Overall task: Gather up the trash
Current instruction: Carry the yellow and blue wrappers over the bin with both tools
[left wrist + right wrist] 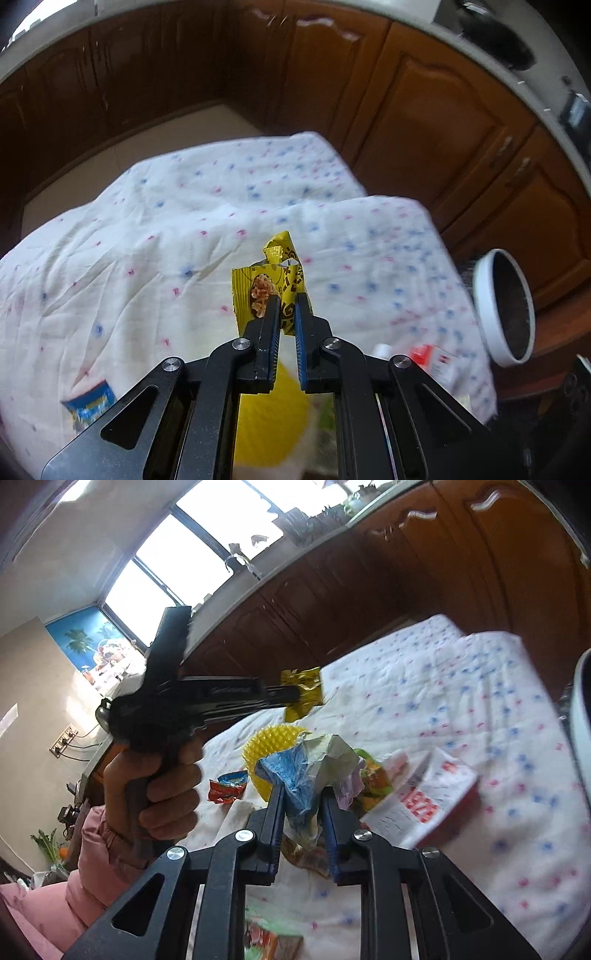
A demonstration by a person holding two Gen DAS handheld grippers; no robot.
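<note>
My left gripper (287, 300) is shut on a crumpled yellow snack wrapper (273, 275), held up above the cloth-covered table (147, 240). The right wrist view shows that same gripper (291, 696) from the side, gripped by a hand (162, 786), with the yellow wrapper (303, 686) sticking out of its tips. My right gripper (301, 794) is shut on a crumpled blue and white wrapper (310, 764), lifted over the litter on the table. A round bin with a white rim (504, 306) stands off the table's right edge.
On the white dotted cloth lie a yellow spiky ball (273, 746), a red snack packet (225, 790), a white and red box (424, 801), a green and orange wrapper (373, 779) and a blue packet (90, 402). Brown cabinets (424, 110) run behind.
</note>
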